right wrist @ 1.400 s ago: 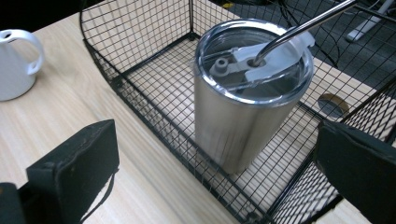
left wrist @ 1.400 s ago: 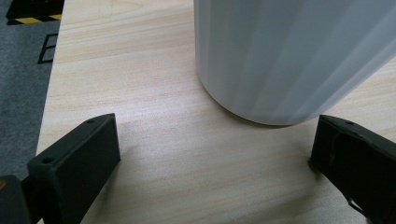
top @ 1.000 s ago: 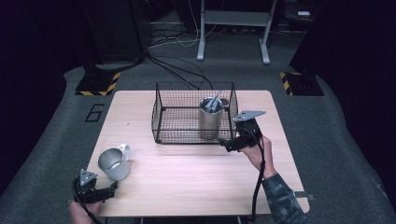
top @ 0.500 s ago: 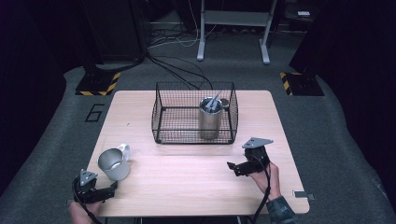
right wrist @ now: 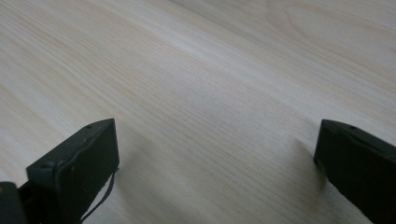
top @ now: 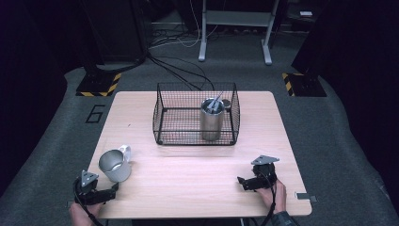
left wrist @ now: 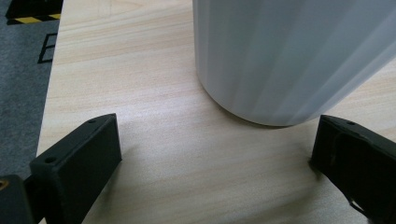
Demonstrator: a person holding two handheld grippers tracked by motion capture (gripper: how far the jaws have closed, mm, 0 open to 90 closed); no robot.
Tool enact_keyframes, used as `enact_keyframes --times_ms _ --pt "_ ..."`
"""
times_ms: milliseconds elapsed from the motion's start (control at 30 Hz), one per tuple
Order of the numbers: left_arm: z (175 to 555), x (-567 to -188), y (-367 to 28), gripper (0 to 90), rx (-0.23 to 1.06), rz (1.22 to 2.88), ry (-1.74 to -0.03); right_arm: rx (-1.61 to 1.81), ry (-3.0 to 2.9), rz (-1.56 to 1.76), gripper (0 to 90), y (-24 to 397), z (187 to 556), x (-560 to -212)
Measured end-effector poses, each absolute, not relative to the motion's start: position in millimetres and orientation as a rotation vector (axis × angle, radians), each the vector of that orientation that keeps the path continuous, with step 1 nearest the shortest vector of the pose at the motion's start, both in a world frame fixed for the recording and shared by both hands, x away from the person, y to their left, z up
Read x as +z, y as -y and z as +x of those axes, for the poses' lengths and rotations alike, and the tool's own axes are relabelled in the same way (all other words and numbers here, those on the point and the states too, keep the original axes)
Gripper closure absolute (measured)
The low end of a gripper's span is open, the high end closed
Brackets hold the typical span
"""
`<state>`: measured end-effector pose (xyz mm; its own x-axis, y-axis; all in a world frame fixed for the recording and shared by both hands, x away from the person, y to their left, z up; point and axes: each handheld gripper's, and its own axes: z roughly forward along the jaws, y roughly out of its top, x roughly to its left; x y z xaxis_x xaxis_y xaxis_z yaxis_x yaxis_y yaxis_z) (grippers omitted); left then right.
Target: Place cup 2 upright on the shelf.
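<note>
white mug [top: 115, 165], black wire basket [top: 195, 115], pale wood-grain table [top: 188, 183], black jaws.

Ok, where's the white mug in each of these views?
High view: the mug stands near the table's front left corner, just ahead of the left gripper.
Left gripper view: its white wall rises at the upper right, just beyond the open jaws.
Right gripper view: open jaws over bare wood.
Shared landmark: the pale wooden table, whose grain runs under the jaws in both gripper views.

Left tongs [top: 112, 190] rest just beside mug [top: 114, 165], seemingly apart.
</note>
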<state>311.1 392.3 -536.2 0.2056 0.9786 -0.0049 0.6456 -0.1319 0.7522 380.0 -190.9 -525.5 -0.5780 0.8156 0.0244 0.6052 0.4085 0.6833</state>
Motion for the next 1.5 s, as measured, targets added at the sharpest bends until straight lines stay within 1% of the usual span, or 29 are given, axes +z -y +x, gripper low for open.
enact_keyframes --times_ms 300,533,767,867,1000,1133,1500 --pt "311 -533 -397 0.5 0.662 1.863 -1.502 0.967 -2.317 1.205 0.0 192 375 -530" --pt "301 -528 -397 0.0 0.622 1.801 -1.491 0.969 -2.315 1.206 0.0 192 375 -530" --pt "294 -501 -392 0.0 0.635 1.747 -1.430 0.963 -2.308 1.204 0.0 192 375 -530" --pt "294 -487 -389 0.0 0.644 1.752 -1.401 0.962 -2.308 1.205 0.0 192 375 -530" --pt "300 -469 -382 0.0 0.660 1.762 -1.360 0.962 -2.308 1.204 0.0 192 375 -530" --pt "308 -459 -378 0.0 0.673 1.776 -1.340 0.962 -2.308 1.204 0.0 192 375 -530" --pt "335 -445 -368 0.0 0.674 1.852 -1.308 0.962 -2.308 1.205 0.0 192 375 -530"
